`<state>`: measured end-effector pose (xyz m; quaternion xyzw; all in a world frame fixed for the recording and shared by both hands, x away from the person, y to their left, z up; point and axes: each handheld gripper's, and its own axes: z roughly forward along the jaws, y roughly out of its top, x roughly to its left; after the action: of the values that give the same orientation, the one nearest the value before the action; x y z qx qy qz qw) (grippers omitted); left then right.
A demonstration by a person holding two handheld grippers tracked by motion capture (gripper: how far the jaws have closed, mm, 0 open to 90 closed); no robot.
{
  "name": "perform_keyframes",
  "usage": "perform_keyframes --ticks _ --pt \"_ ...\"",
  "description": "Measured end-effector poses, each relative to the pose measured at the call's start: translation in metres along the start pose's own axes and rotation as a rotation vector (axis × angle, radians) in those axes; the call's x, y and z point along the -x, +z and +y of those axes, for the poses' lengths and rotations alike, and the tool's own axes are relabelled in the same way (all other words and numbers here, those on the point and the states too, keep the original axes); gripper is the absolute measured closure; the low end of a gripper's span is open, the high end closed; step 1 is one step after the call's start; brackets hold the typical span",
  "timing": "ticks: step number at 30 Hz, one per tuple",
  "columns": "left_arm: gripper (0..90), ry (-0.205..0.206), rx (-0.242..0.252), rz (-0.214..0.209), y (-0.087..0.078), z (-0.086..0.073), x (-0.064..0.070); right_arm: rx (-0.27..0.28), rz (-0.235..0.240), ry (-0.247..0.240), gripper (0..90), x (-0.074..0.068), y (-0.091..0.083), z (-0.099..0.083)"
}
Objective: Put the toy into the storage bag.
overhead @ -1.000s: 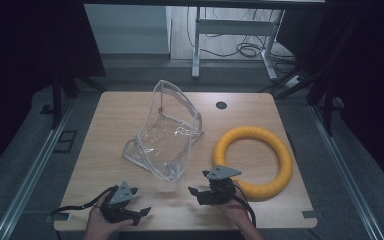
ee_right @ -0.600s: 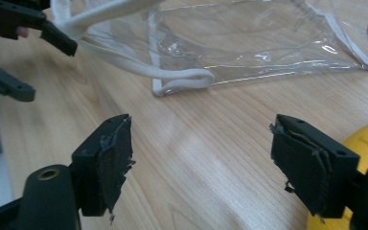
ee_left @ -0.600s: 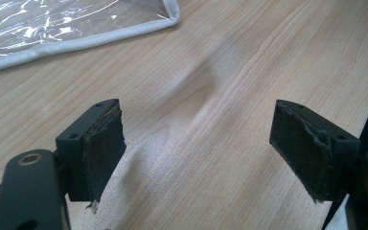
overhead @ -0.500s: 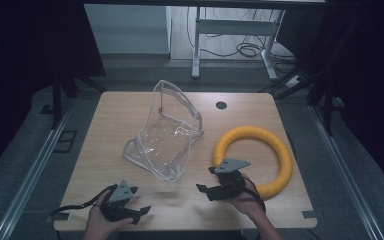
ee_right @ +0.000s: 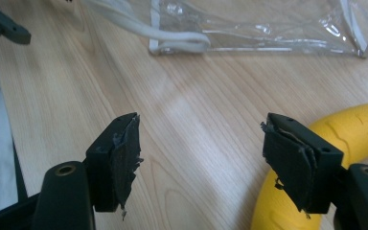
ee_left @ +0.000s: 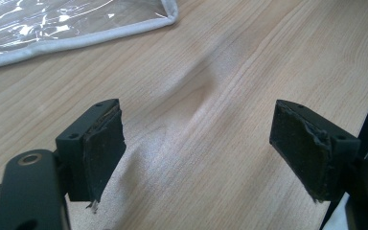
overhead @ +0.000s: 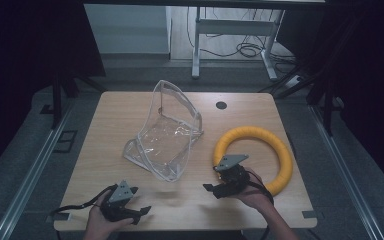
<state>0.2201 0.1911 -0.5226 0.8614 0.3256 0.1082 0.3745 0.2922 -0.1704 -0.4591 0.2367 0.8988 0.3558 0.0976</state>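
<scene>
Here, both grippers hang with jaws wide apart near the yellow ring (overhead: 253,156) on the table (overhead: 105,130).
Taking the ring as landmark: the clear bag (overhead: 167,131) lies just beside it, toward the table's middle. The right gripper (overhead: 215,190) sits at the ring's near inner edge, empty, its one jaw just over the yellow curve, seen close in the right gripper view (ee_right: 364,132). The left gripper (overhead: 139,212) waits well apart from the ring, by the table's front edge, holding nothing.

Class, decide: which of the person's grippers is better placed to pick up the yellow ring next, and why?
Right. The right gripper is open beside the yellow ring, one jaw next to it in the right gripper view. The left gripper is open at the table's near left edge, far away.
</scene>
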Motion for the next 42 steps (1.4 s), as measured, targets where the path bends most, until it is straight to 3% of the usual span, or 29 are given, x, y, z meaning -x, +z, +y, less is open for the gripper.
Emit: perform_keyframes --ticks 9,19,28,36,42 --pt "19.2 -0.006 0.007 -0.005 -0.001 0.000 0.001 -0.114 -0.017 -0.014 29.4 0.015 -0.001 0.002" --pt "19.2 -0.011 0.003 -0.010 0.000 0.000 0.001 -0.250 -0.042 -0.004 30.4 0.033 -0.003 -0.009" --pt "19.2 -0.012 -0.003 -0.013 0.002 0.000 0.001 -0.325 -0.043 -0.008 32.7 0.044 -0.001 -0.021" --pt "19.2 -0.011 -0.006 -0.015 0.002 0.000 0.001 -0.359 -0.046 0.001 33.1 0.049 0.001 -0.030" --pt "19.2 -0.012 -0.008 -0.016 0.003 0.000 0.001 -0.426 -0.047 -0.008 33.2 0.049 0.008 -0.038"
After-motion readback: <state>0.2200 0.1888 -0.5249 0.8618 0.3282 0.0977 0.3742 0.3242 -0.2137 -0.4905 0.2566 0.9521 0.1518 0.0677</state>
